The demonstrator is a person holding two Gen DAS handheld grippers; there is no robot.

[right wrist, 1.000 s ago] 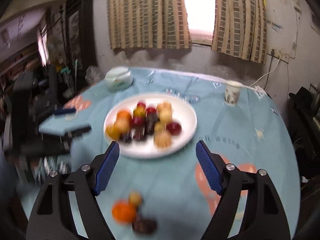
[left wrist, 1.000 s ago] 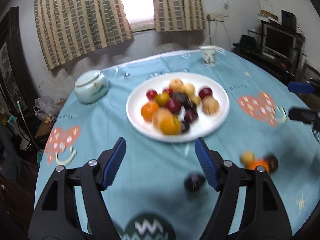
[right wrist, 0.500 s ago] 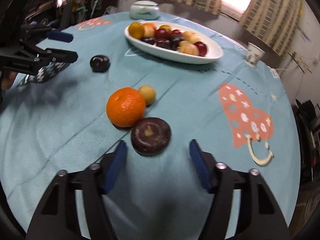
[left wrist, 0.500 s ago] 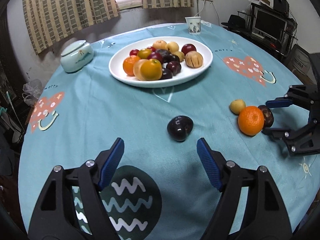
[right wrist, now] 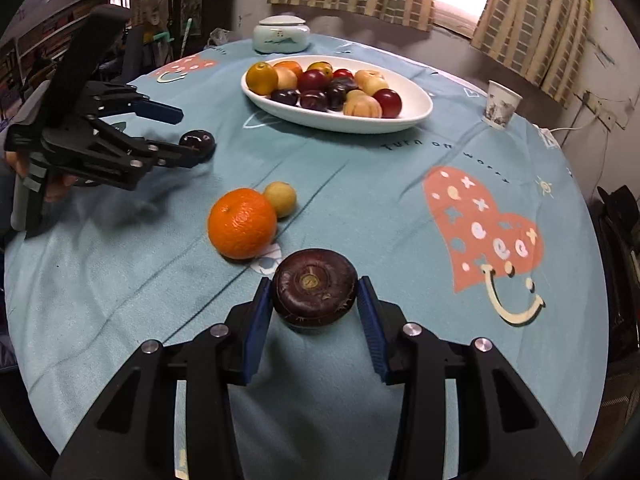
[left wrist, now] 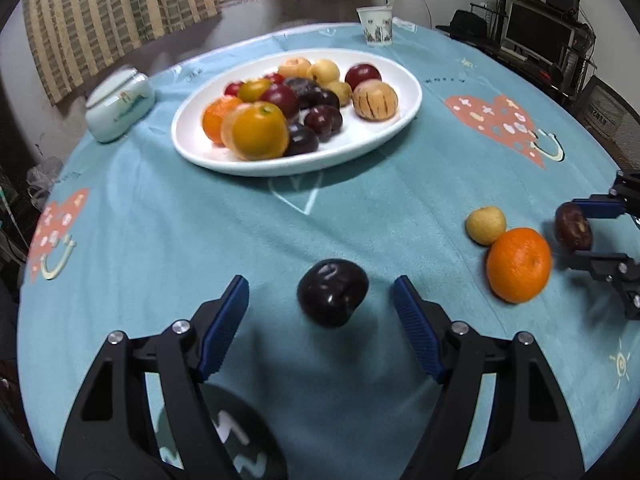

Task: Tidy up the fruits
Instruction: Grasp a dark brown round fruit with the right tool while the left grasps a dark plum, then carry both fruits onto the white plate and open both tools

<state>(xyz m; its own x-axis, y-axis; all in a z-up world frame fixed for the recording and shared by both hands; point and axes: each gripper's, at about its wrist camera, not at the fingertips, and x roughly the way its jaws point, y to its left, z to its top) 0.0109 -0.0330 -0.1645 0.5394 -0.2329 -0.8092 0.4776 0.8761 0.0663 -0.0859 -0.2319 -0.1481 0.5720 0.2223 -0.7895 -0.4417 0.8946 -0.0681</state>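
Between right gripper [right wrist: 314,312] pads: chestnut [right wrist: 315,286]

- my tongs' frames were black; the left gripper [left wrist: 321,292] and right gripper [right wrist: 316,300] both had ridged blue pads.
- the tablecloth [left wrist: 200,220] was teal, printed with coral hearts and cream smiles.
- the plate [left wrist: 404,116] was white.
- the plum [left wrist: 333,292] was glossy near-black purple.
- the orange [right wrist: 242,224] was bright orange, the small fruit [right wrist: 281,199] pale yellow.
- the flat round fruit [right wrist: 315,286] was dark maroon-brown.
- the curtains [left wrist: 100,20] were tan with darker checks.
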